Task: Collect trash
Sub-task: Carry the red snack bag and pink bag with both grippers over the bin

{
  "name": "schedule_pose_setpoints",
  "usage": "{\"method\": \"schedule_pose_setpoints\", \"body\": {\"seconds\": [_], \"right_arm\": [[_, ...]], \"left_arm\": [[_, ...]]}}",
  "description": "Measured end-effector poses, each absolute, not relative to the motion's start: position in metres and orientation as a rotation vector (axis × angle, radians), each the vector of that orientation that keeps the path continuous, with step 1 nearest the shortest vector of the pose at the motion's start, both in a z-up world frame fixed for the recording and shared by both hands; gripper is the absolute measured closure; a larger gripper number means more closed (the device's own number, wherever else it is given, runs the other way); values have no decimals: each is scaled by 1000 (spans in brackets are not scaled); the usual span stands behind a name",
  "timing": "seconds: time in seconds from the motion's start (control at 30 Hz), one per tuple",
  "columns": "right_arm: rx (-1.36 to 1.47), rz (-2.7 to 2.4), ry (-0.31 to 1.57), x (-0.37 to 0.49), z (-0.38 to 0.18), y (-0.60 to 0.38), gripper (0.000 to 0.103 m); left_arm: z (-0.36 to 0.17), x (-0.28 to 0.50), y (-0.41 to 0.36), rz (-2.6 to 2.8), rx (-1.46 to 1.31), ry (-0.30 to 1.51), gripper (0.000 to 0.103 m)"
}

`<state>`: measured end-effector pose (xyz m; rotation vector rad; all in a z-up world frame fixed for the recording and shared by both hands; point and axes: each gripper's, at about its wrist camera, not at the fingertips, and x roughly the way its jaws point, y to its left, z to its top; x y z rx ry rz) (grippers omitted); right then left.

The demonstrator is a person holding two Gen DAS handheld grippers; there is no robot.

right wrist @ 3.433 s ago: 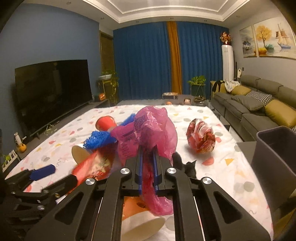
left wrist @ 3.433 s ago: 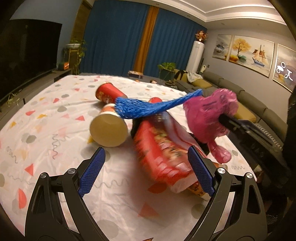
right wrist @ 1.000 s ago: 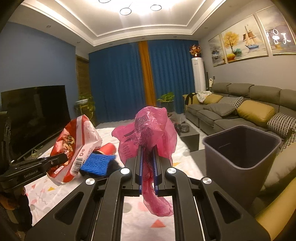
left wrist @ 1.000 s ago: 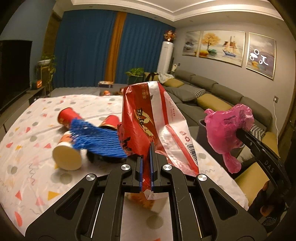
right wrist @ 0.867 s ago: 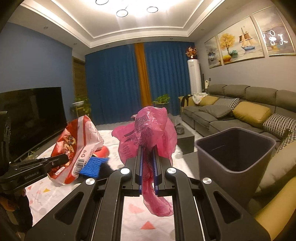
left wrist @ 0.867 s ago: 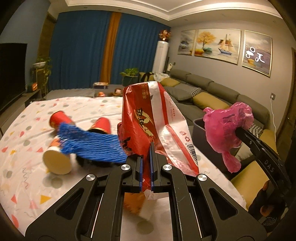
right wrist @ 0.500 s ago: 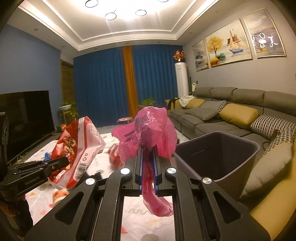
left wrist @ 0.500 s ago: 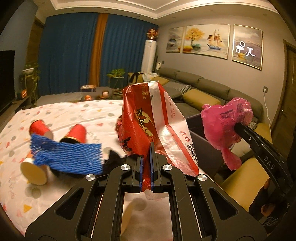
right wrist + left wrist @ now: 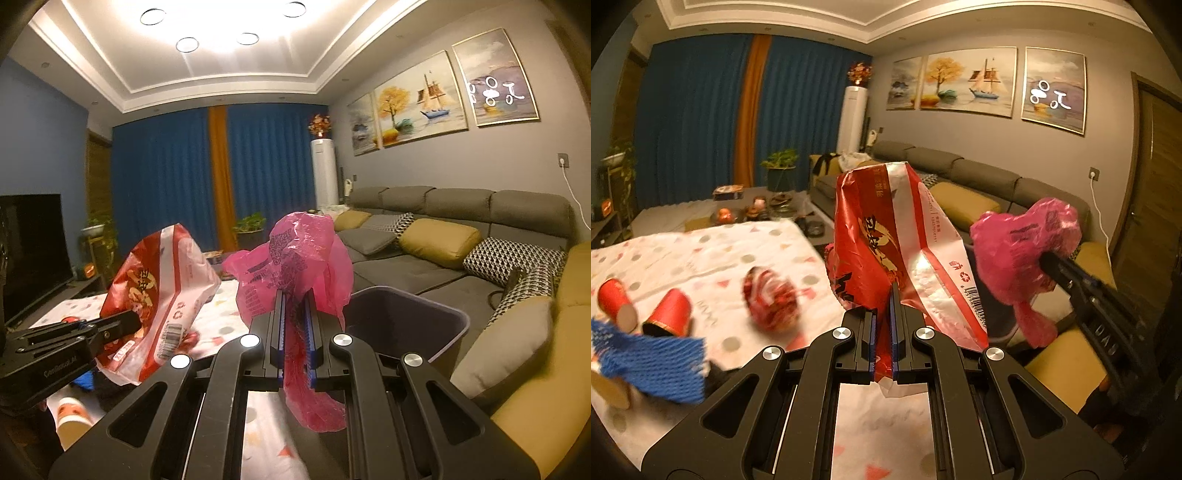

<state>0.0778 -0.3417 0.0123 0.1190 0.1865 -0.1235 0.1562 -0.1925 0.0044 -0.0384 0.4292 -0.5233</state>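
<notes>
My left gripper (image 9: 882,317) is shut on a red and white snack bag (image 9: 886,236), which stands up above its fingers. My right gripper (image 9: 295,314) is shut on a crumpled pink plastic bag (image 9: 295,258). In the left wrist view that pink bag (image 9: 1023,247) hangs off the right gripper at the right. In the right wrist view the snack bag (image 9: 159,295) is held at the left. A dark grey trash bin (image 9: 413,328) stands open just right of the pink bag, beside the table.
On the patterned tablecloth (image 9: 701,251) lie two red paper cups (image 9: 668,314), a crumpled red wrapper ball (image 9: 770,299) and a blue foam net (image 9: 650,365). A grey sofa (image 9: 461,236) with cushions runs along the right wall. A television (image 9: 33,251) stands at the left.
Both grippers have swung to the right with their bags. The trash bin now sits close beside the pink bag, and the cups and blue net have slid to the left edge.
</notes>
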Motion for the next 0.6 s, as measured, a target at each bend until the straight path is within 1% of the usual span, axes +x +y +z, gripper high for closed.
{"method": "schedule_pose_setpoints", "body": {"seconds": [0.3, 0.6], "right_arm": [[136, -213, 187, 92, 8, -369, 93], [156, -267, 190, 103, 0, -389, 93]], "left_arm": [[3, 190, -249, -552, -21, 434, 99], [-7, 214, -284, -579, 11, 448, 98]]}}
